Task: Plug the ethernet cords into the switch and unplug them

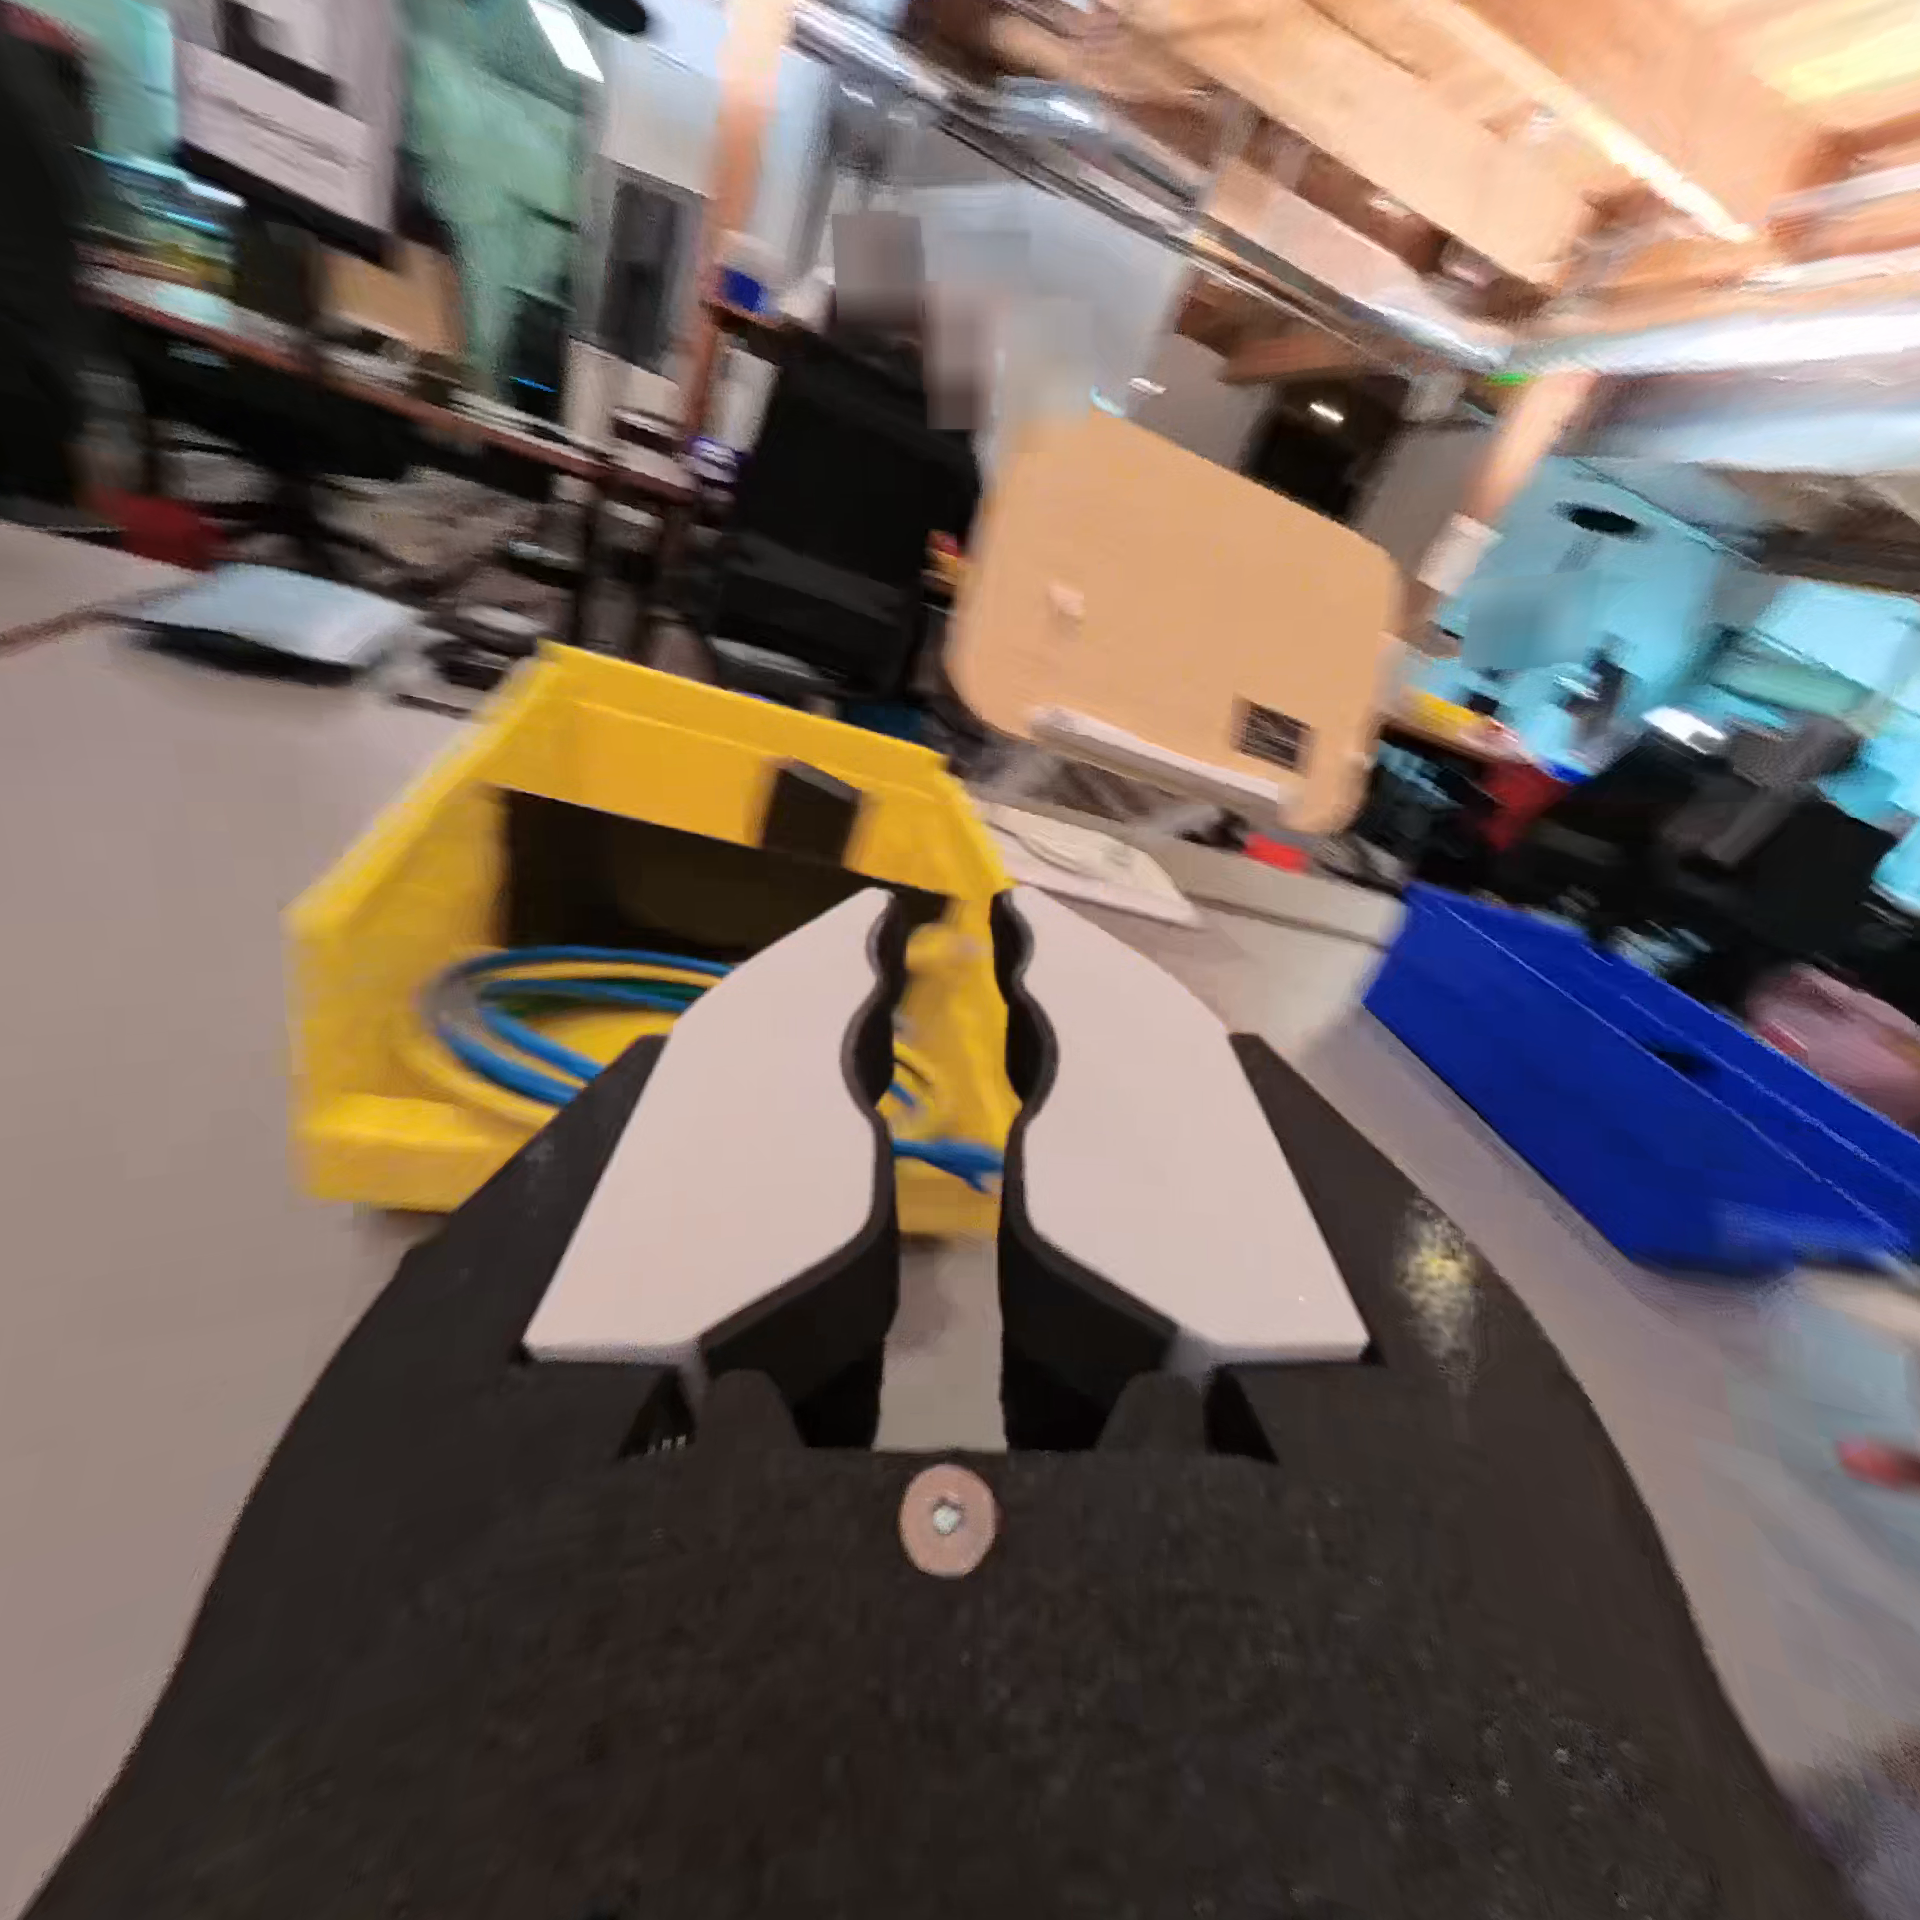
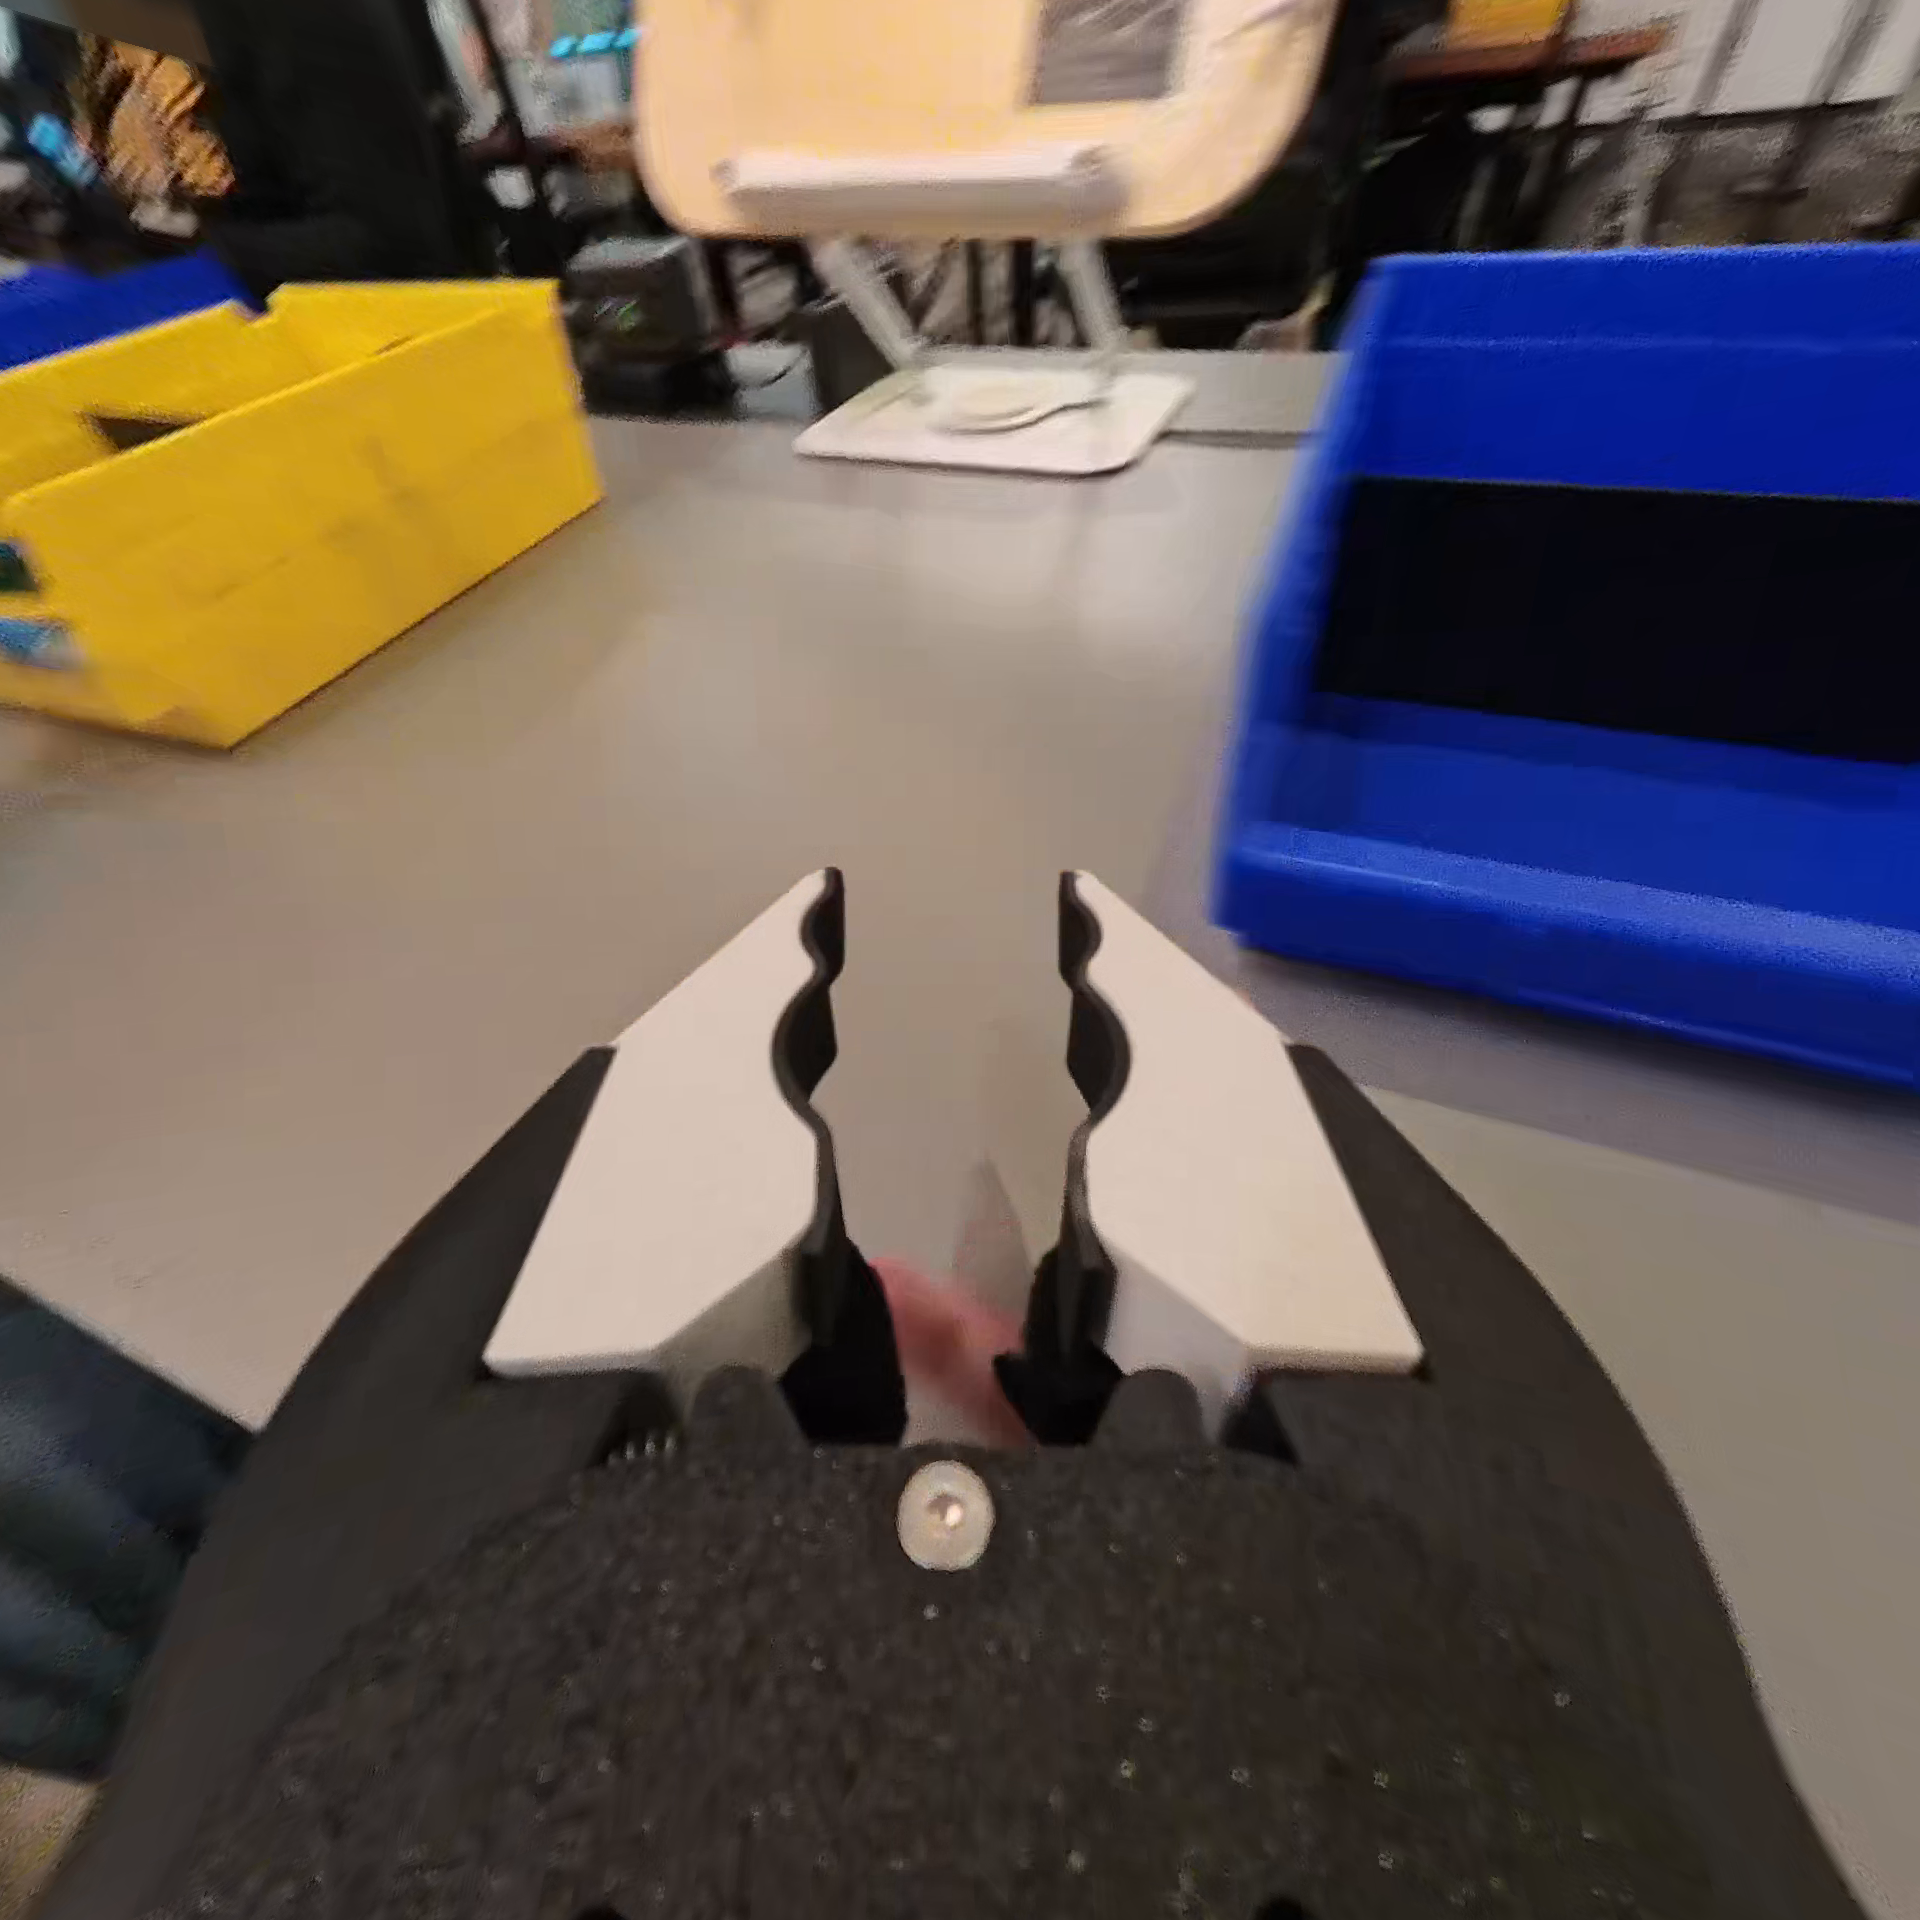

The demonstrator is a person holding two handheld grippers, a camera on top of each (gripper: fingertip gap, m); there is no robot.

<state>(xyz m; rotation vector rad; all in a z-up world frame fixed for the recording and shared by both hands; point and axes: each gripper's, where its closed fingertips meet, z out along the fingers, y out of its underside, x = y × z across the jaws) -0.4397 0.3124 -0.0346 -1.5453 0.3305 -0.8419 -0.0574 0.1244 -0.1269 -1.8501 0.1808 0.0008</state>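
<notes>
A yellow bin (image 1: 416, 997) stands on the grey table with coiled blue, yellow and green ethernet cords (image 1: 540, 1013) inside; a blue cord end (image 1: 951, 1155) hangs out at its front. My left gripper (image 1: 945, 914) is open and empty, just in front of that bin. The yellow bin also shows at the left in the right wrist view (image 2: 312, 499). My right gripper (image 2: 945, 883) is open and empty above the bare table, left of a blue bin (image 2: 1558, 727). No switch is visible; the blue bin's inside is dark.
The blue bin also shows at the right in the left wrist view (image 1: 1621, 1081). A white stand base (image 2: 997, 426) with a beige panel (image 2: 935, 114) sits at the table's far edge. A person in dark clothes (image 1: 842, 499) and cluttered benches lie beyond.
</notes>
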